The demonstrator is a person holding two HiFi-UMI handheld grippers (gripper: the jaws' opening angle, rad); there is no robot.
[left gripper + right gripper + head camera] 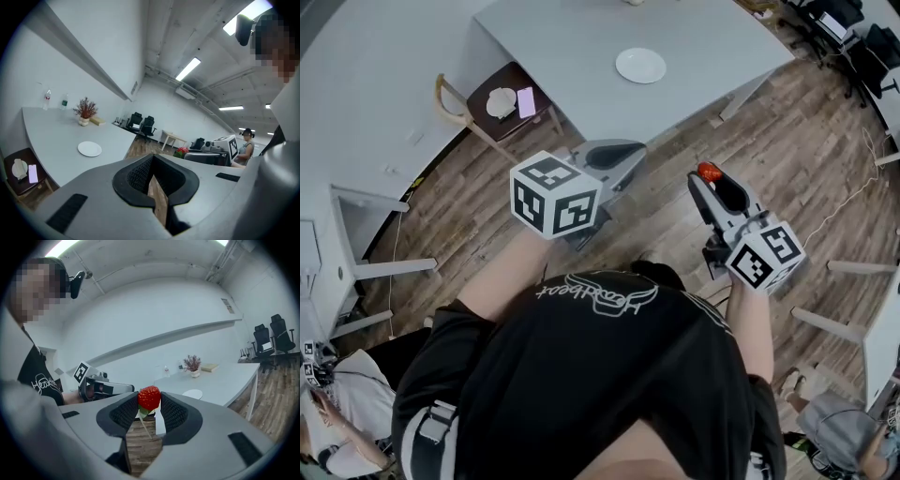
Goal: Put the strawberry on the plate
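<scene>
Our right hand-held gripper (pixel 150 404) has its jaws partway open and squeezed onto the strawberry (pixel 149 395). It pinches the red fruit from both sides near the tips, and the green leaves (pixel 140 412) hang below. We are out over the wooden floor (pixel 487 187). The plate (pixel 640 66) sits far ahead on the counter (pixel 572 56), well apart from us. Our left hand-held gripper (pixel 152 171) is closed up and holds nothing. We think the strawberry is light, soft and easy to squash, so a gentle squeeze on its fat middle is best.

White table (pixel 581 47) on wood floor (pixel 802 169)
</scene>
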